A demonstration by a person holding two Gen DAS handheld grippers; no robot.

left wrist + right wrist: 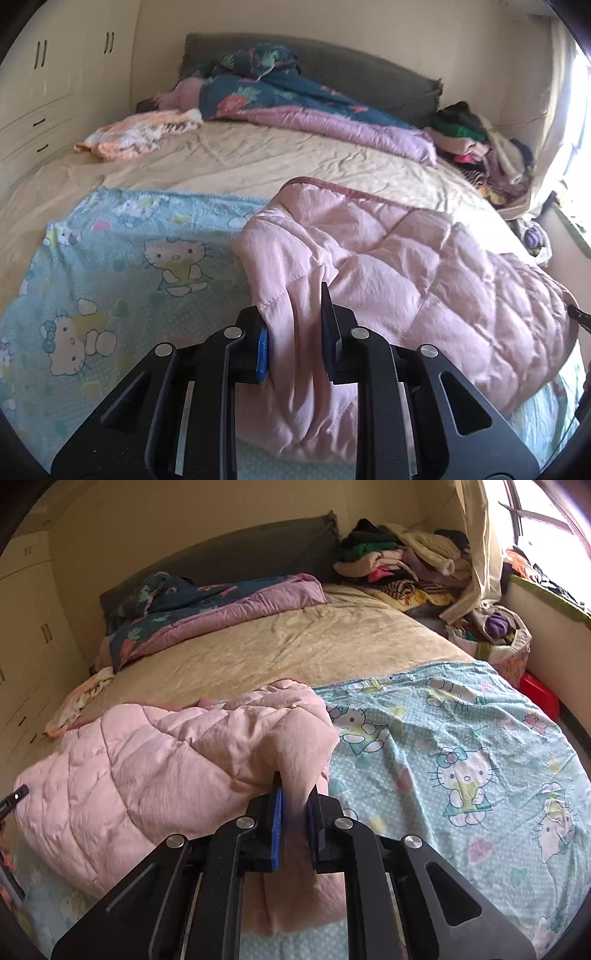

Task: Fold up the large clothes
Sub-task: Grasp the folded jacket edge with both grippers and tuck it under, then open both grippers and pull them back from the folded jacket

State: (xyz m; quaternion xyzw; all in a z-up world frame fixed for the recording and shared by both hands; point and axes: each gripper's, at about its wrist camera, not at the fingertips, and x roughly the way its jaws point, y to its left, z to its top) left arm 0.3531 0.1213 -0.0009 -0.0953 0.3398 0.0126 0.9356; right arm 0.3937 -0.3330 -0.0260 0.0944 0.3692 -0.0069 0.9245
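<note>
I am holding the pink quilted jacket (406,254) with both of my tools, and it is lying on the cartoon-cat sheet (122,266) at the near end of the bed (258,162). My left hand-held gripper (295,332) is clenched on a bunch of pink fabric at one near corner of the jacket, and the fabric is passing between its blue pads and hanging down below them. My right hand-held gripper (295,812) is also clenched, on the other near corner, with a thick fold of the same fabric pinched between the pads.

The relation I am watching is this one: the long axis of the jacket is running across the sheet from side to side, between my two tools, and the rest of the garment is lying ahead of both, towards the headboard (369,74). So neither hand is nearer; each one is sitting at its own end of the near edge. From the left tool the body of the jacket is spreading to the right, and from the right tool it is spreading to the left, towards the small black tip of the other tool at the picture border.

I am judging that the next move is a fold of this near edge forward over the jacket. Both corners should travel together, otherwise the edge is going skew. The jacket is looking puffy, so I am expecting it to spring back.
</note>
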